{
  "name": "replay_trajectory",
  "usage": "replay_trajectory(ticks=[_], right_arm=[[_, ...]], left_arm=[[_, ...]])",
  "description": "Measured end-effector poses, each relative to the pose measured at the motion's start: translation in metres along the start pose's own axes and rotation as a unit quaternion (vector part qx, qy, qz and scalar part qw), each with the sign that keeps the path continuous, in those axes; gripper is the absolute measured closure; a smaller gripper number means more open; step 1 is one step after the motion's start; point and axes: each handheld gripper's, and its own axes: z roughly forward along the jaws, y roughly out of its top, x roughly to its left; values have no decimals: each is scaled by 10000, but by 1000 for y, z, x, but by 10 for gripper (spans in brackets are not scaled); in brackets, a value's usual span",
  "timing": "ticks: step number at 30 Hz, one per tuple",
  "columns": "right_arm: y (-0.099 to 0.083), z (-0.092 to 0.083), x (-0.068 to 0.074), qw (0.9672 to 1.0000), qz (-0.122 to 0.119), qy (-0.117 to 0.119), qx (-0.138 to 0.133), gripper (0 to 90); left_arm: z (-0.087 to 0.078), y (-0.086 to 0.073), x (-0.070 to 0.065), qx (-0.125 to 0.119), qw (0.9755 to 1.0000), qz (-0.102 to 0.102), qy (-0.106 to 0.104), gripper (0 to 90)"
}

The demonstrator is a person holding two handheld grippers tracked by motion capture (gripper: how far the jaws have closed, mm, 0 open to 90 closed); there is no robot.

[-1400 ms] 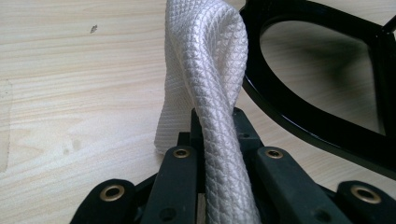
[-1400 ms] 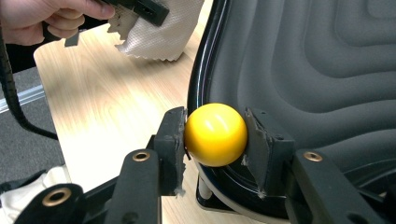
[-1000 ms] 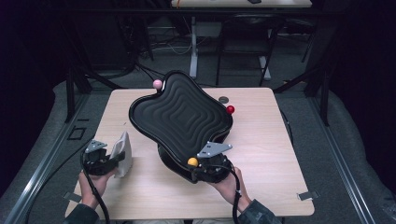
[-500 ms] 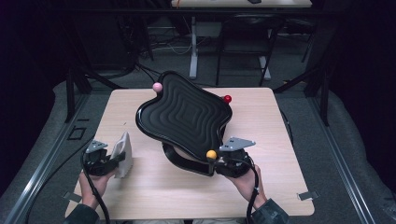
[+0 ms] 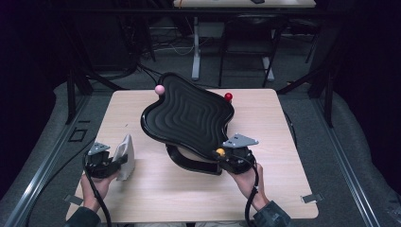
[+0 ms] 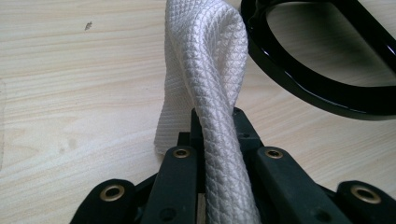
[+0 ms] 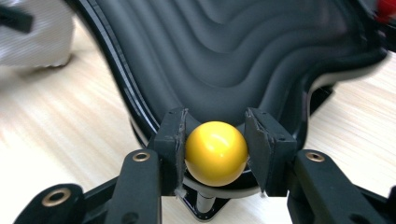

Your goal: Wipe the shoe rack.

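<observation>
A black wavy tray [image 5: 189,118] sits tilted on a black ring base [image 5: 189,163] in the middle of the table. It carries a pink ball [image 5: 160,89] at its far left corner, a red ball [image 5: 228,96] at its far right, and a yellow ball [image 5: 220,152] at its near corner. My right gripper [image 5: 223,155] is shut on the yellow ball [image 7: 216,151], one pad on each side. At the near left, my left gripper [image 5: 117,160] is shut on a white quilted cloth [image 5: 126,150], which stands up in a fold [image 6: 205,70] between the jaws.
The light wooden table [image 5: 293,123] has bare wood to the left, right and front of the tray. The ring base [image 6: 317,84] lies close to the right of the cloth. Dark floor, cables and table legs lie beyond the far edge.
My right gripper has moved right with the yellow ball, and the tray has swung with it. The red ball has shifted toward the back. The left gripper and cloth stayed put.
</observation>
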Motion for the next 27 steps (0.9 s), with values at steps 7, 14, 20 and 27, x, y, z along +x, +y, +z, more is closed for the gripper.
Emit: replay_trajectory(ticks=[7,14,20,27], right_arm=[[-2,10,-10,9997,230,-110,-8,555],[-2,10,-20,9997,181,-167,16,593],[-2,12,-31,9988,356,-332,23,547],[-1,18,-41,9991,271,-324,64,597]], left_arm=[[0,0,-2,1,10000,22,-37,828],[2,-1,1,61,10000,-13,-77,828],[1,0,0,50,9999,-37,-135,828],[-1,2,-2,46,9998,2,-175,829]])
